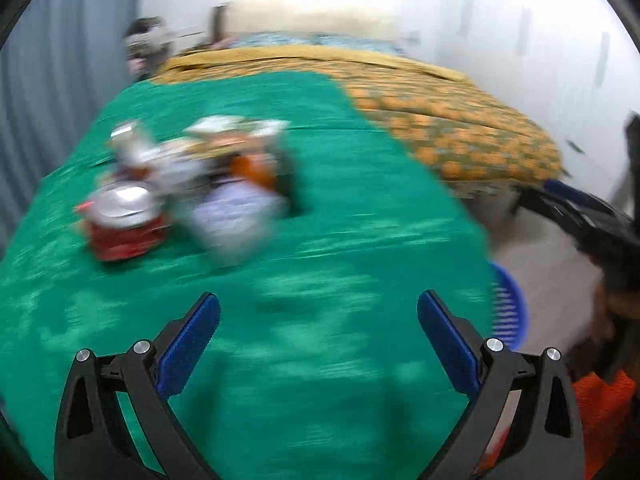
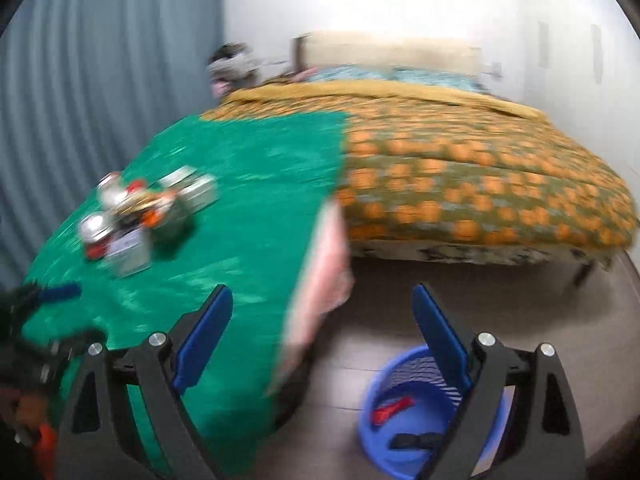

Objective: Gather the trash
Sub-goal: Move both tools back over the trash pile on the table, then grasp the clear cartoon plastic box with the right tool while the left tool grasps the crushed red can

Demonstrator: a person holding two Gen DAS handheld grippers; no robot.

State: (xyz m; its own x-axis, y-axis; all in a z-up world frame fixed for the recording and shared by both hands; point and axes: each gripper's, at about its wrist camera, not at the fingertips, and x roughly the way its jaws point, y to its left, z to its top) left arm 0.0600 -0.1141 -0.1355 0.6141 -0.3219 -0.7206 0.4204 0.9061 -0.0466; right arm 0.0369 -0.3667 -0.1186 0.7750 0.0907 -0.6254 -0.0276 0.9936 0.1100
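Now both tongs gape empty: the trash pile (image 1: 188, 184) lies ahead-left on the green cloth (image 1: 320, 240), nearer the left gripper (image 1: 318, 340) than the right gripper (image 2: 322, 336); blue basket (image 2: 384, 436) sits below-right

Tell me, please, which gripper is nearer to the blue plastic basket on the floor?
Right. The right gripper hangs over the table edge just above the blue plastic basket; the left gripper is over the green cloth, basket off to its side.
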